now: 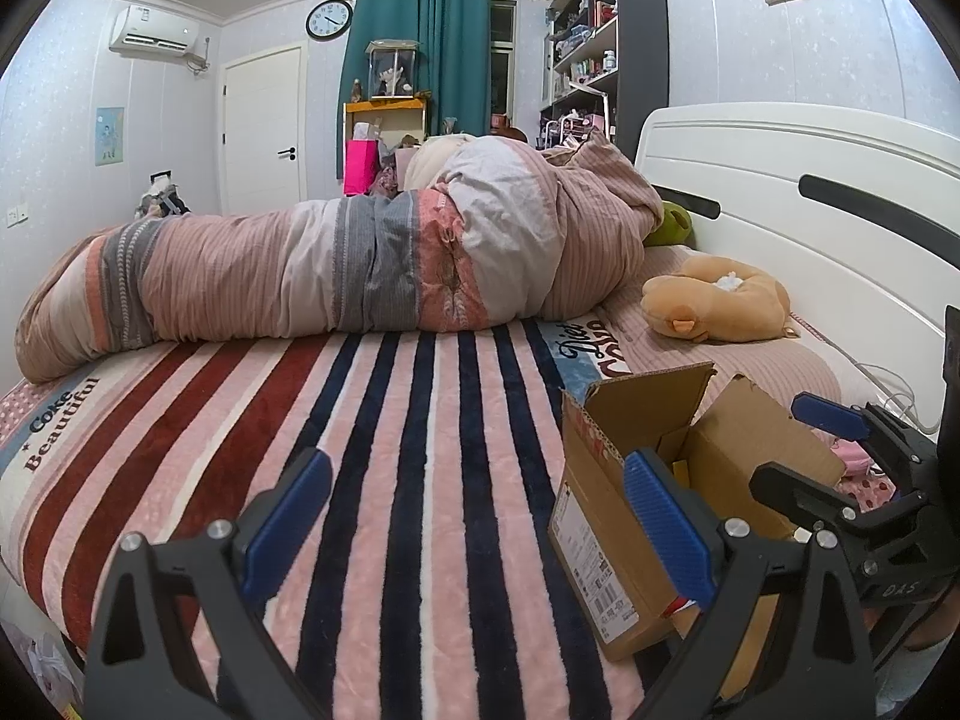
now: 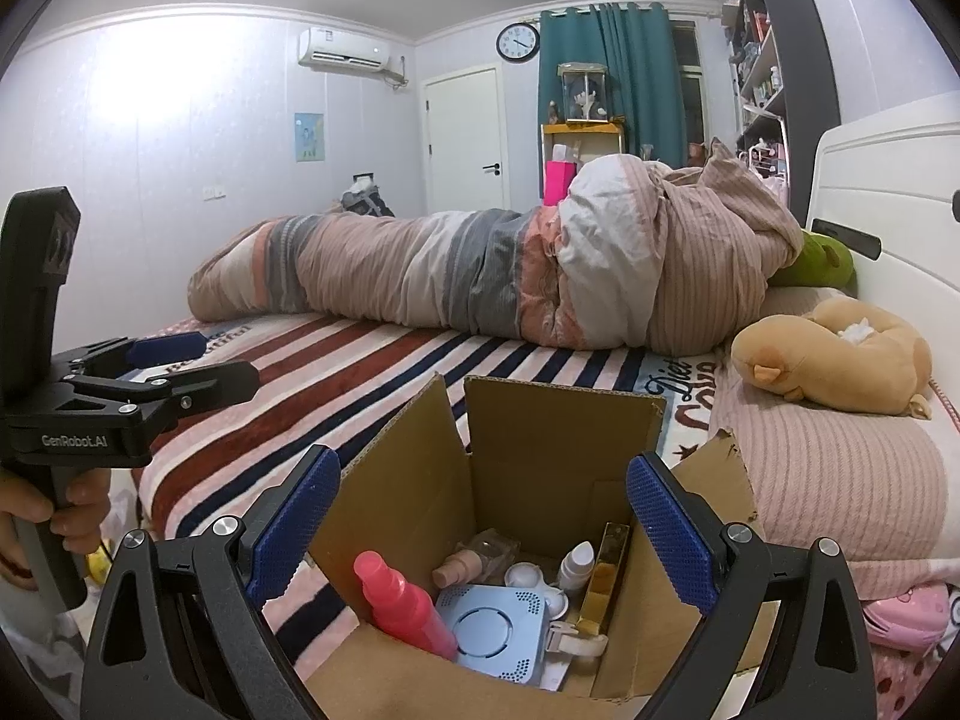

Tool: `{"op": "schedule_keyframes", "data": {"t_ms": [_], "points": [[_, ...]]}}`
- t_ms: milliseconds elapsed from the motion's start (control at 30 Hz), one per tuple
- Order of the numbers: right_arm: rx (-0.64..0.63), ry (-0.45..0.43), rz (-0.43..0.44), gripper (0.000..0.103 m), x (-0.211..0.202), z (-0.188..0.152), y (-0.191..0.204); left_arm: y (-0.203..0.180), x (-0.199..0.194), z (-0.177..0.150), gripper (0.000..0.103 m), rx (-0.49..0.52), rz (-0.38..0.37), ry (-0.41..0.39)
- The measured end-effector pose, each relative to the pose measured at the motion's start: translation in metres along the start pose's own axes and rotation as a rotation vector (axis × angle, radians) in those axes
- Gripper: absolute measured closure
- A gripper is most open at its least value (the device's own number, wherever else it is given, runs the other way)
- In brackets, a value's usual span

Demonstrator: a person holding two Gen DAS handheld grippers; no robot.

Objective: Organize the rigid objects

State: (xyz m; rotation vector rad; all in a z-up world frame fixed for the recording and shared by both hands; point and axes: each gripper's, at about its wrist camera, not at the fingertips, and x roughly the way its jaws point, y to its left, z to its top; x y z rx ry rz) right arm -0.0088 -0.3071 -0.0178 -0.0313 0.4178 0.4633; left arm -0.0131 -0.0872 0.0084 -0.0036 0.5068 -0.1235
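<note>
Box [image 2: 558, 456]: one, cardboard, flaps up, standing on the striped blanket [image 1: 372, 450] near the right edge of the bed, just left of the pillow [image 2: 840, 480].
Contents: all inside the box, lying loose and touching; one pink bottle [image 2: 399, 606] at left, one blue plastic case [image 2: 495, 630] in the middle, one gold bar-shaped package [image 2: 606, 576] leaning at right, one small white bottle [image 2: 577, 564], one clear squarish bottle with a tan cap [image 2: 474, 558] at the far side; more white bits too hidden to count.
Right gripper [image 2: 480, 531]: directly above the box mouth, jaws spread wide, nothing between the pads.
Left gripper [image 1: 477, 531]: over bare blanket just left of the box, jaws likewise wide apart and empty.
Handling: likely light, stiff plastic throughout; pink bottle probably slick and round, best pinched across the body below the neck; gold package across its narrow faces; blue case by its edges; clear bottle possibly brittle, so a gentle squeeze.
Risk: crowded pile, so lifting one piece may drag or tip a neighbour.
Elsewhere: one rolled duvet [image 1: 336, 264] far across the bed, one tan plush [image 2: 840, 354] on the pillow.
</note>
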Motion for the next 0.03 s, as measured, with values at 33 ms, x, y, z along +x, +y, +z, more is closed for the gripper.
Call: {"op": "schedule_keyframes", "data": {"t_ms": [33], "points": [[0.000, 0.000, -0.001, 0.007, -0.0002, -0.0004, 0.0000, 0.0010, 0.0003, -0.0006, 0.006, -0.001, 0.004, 0.001]]}}
